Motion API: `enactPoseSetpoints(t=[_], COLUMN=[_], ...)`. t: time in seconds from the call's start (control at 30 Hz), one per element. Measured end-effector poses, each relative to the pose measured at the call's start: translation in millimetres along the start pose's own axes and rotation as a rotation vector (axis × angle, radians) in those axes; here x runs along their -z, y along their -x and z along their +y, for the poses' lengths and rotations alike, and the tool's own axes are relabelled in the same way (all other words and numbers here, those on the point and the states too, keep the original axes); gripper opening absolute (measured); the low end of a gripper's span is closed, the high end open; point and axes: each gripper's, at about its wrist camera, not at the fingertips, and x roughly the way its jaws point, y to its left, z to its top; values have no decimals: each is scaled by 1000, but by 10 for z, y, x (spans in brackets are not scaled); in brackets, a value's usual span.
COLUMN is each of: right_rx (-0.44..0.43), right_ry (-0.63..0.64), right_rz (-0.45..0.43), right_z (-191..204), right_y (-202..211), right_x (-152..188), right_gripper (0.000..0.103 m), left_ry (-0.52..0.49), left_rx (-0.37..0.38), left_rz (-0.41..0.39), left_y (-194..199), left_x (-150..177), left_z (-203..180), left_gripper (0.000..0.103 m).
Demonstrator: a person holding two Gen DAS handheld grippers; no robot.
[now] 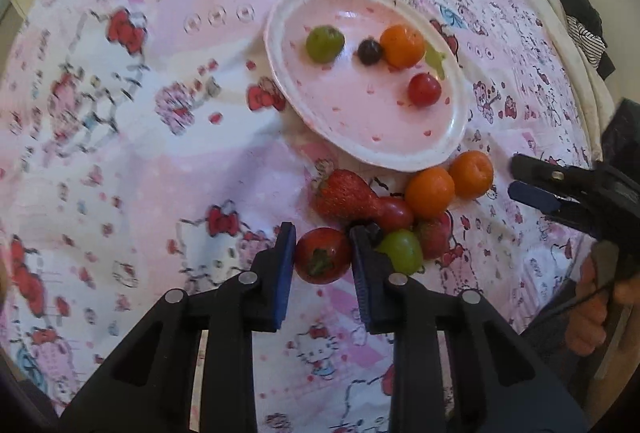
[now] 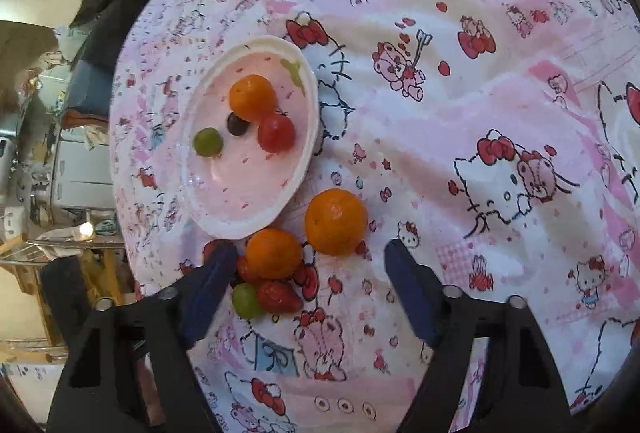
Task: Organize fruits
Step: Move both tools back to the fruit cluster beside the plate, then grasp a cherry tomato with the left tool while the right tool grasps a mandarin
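- Just below the pale pink oval plastic plate, in the left wrist view, the left claw is clenched on a round red tomato with a green stalk; both blue pads touch its sides.
- Beside that tomato, on the plate's near side, lies the loose heap on the pink cartoon-print cloth: a red strawberry, a green grape and two small orange citrus fruits.
- Already on the plate: a second green grape, a dark berry, a third orange citrus and a small red fruit.
- To the right of the plate's near rim, the right claw comes in from the frame edge.
- Judgement for the lift: raise the tomato straight up, since the right finger sits against the grape and could drag it; squeeze lightly, as the skin looks soft.

- Below the plate in the right wrist view, the right claw stands released, its pads spread either side of the two citrus fruits without touching.
- Closing would go best centred on one citrus only, probably the one further from the plate, which has clear cloth beside it.
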Motion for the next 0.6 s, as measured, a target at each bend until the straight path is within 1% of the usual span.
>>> enactPoseSetpoints(t=[0.03,0.17,0.23,0.3,0.4,0.5,0.6], right_rx=[15,89,112,138,154,120,115], right_ry=[1,47,55,58,57,46,51], right_rz=[2,24,53,75,71,56,41], right_z=[6,86,94,82,51,2,-27], right_y=[-28,-214,-328,-427,-465,-409,-325], right_x=[-12,-79,-84,-89,-106,-95,-68], right_gripper=[70,66,59,57,44,43,43], left_ry=[0,12,12,11,16,19,16], left_rx=[-3,-16,-25,-29,-29,-25,-31], left_rz=[-4,-22,-33,-40,-45,-48,-59], left_y=[16,56,78,89,94,102,116], left_x=[-3,-23,-30,-37,-48,-58,-69], left_z=[16,82,108,119,126,130,117], left_gripper=[23,23,23,23,23,23,23])
